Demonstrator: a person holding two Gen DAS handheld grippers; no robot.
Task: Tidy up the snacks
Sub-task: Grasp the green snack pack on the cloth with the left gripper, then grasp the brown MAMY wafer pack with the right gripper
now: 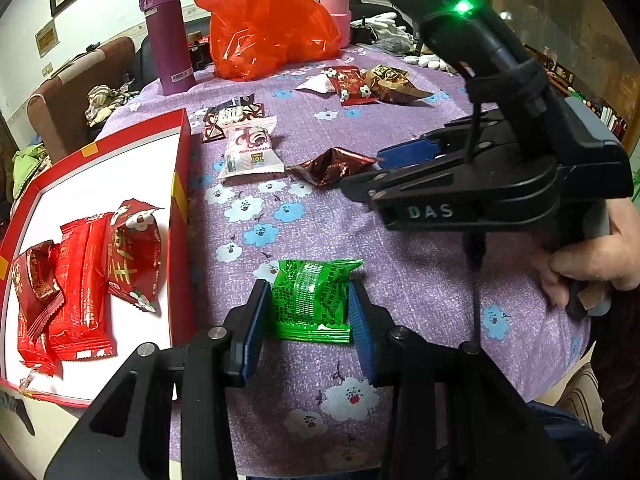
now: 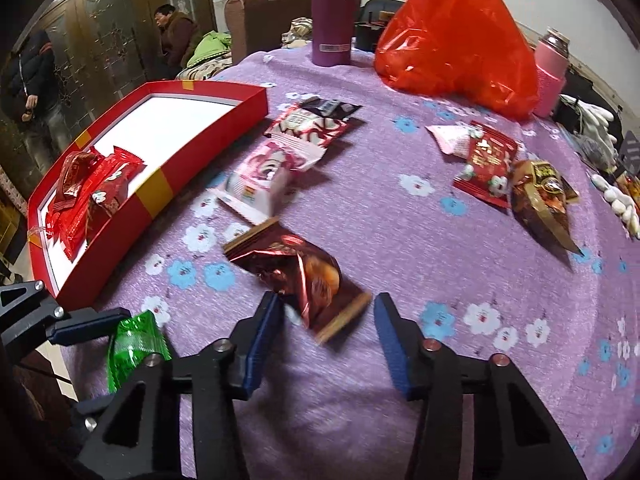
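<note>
Two tools were seen beside the red box (image 1: 180, 184): the left tool (image 1: 310, 312) was clamped on the green packet (image 1: 310, 300), while the right tool (image 2: 326, 336), jaws apart, only straddled the brown packet (image 2: 308, 280), which could be pinched at its edge and slip.

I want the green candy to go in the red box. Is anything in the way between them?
Only the red box's own side wall. The green snack packet, pinched in the left gripper, sits just right of it over bare purple tablecloth, so it must be lifted over that wall. Inside, red packets fill the near end; white floor behind them is free.
</note>
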